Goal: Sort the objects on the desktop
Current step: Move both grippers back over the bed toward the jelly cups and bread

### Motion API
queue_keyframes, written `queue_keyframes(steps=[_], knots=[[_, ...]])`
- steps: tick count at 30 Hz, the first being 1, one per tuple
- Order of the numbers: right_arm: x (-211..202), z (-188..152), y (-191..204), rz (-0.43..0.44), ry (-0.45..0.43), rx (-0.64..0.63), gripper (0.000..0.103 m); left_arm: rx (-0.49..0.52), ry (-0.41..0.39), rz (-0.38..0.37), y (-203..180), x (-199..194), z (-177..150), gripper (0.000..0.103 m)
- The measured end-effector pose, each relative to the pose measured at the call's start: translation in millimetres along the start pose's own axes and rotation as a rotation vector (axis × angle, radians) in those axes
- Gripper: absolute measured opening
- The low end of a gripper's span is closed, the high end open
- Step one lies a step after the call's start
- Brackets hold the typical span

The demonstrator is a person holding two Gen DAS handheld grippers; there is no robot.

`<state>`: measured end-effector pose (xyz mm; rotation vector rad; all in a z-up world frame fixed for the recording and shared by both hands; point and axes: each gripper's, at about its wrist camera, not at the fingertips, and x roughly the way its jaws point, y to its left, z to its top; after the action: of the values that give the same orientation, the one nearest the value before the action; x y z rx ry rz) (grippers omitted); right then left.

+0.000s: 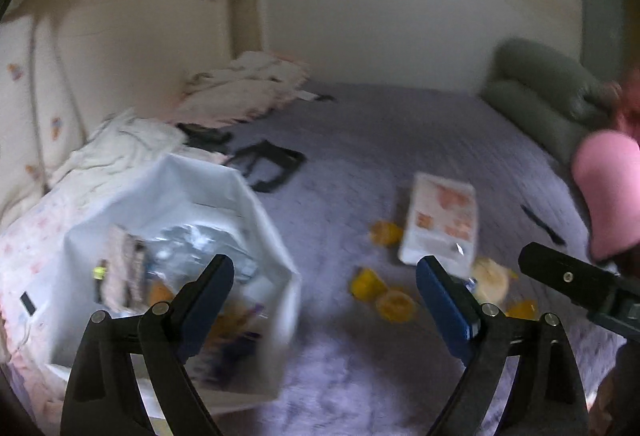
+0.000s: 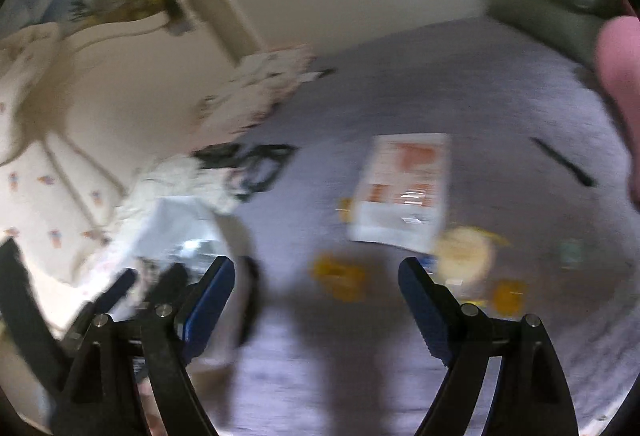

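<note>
Two claws hang spread and empty, nothing pinched: left claw [image 1: 324, 276] low in the left wrist view, right claw [image 2: 316, 278] low in the right wrist view. Blurred pictures throughout.

Nearest, at lower left of the left wrist view: white bin [image 1: 280, 256], soft-walled by the look, already holding clear crinkled wrapping and small oddments. Probably light and floppy at the rim.

Just beyond the claw tips, on the grey bedspread [image 1: 360, 139]: scattered yellow pieces [image 1: 368, 284], small and rounded, likely light plastic; best taken one at a time across the narrow width, with care against slipping. Beside them a pale round lid-like thing [image 1: 490, 278], flat, probably needing a pinch at its edge.

Further up, mid-frame: flat white packet [image 1: 440, 220] with orange printing, thin and bendy in all likelihood; grip at a short edge or corner. Printing too smeared to read; no brand legible anywhere.

Further still: black strap [image 1: 268, 163] at centre left, limp. Thin dark stick [image 1: 542, 224] at right.

Farthest: green cushion [image 1: 540, 83] at upper right, patterned pillow [image 1: 248, 83] against the wall.
</note>
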<state>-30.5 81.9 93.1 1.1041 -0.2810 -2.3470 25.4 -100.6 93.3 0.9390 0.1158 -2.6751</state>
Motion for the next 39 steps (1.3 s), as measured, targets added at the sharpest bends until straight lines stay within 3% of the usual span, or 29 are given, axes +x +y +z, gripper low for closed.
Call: queue_keyframes(steps=[4, 9, 12, 14, 17, 21, 23, 27, 32, 39], knots=[[2, -18, -42, -0.170, -0.045, -0.009, 0.083, 0.005, 0.074, -0.071, -26, 26, -20, 0.092], [28, -30, -81, -0.293, -0.111, -0.035, 0.084, 0.060, 0.152, -0.028, -66, 78, -49, 0.092], [62, -29, -90, -0.289, -0.080, -0.051, 0.084, 0.081, 0.189, -0.017, -90, 111, -62, 0.092], [86, -27, -98, -0.264, -0.014, -0.061, 0.083, 0.038, 0.212, -0.062, -98, 128, -67, 0.091], [101, -26, -104, -0.242, -0.031, -0.039, 0.083, 0.025, 0.216, -0.090, -113, 147, -71, 0.091], [127, -20, -102, -0.195, -0.007, -0.042, 0.084, 0.100, 0.227, -0.038, -129, 160, -84, 0.092], [141, -23, -101, -0.194, 0.026, -0.048, 0.090, 0.106, 0.246, -0.030, -131, 165, -91, 0.094], [147, -26, -106, -0.223, 0.053, -0.017, 0.103, 0.070, 0.267, -0.042, -125, 168, -92, 0.101], [144, -27, -120, -0.139, 0.034, 0.047, 0.103, 0.054, 0.279, -0.055, -124, 170, -92, 0.103], [146, -25, -120, -0.151, 0.040, 0.035, 0.103, 0.055, 0.280, -0.054, -126, 170, -91, 0.103]])
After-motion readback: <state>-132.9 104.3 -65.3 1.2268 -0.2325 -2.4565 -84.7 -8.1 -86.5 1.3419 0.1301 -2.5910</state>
